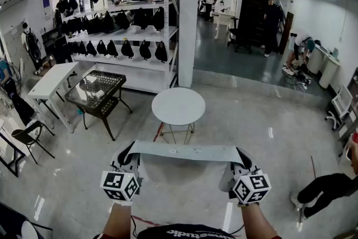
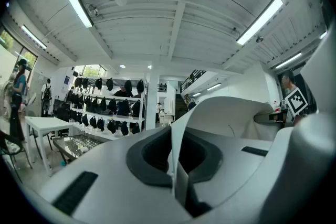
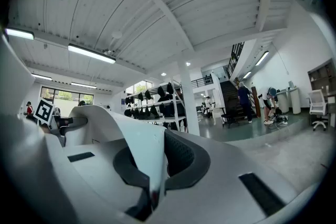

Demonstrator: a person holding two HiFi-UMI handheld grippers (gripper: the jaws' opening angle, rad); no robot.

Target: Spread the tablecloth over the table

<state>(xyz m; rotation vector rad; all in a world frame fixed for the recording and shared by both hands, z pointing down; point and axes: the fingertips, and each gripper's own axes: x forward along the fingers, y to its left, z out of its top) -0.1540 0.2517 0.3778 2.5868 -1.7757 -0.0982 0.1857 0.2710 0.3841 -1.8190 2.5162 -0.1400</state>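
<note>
Jaws tight on taut tablecloth (image 1: 184, 151) edge

Left tool (image 1: 129, 154) and right tool (image 1: 240, 156) point level, side by side and apart. Each tool's 2 jaws are clamped tight on the cloth (image 1: 184, 151) stretched between them.

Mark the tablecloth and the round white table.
tablecloth (image 1: 184, 151): head view, middle of the stretched strip.
round white table (image 1: 178, 106): head view, centre of its bare top.
</note>
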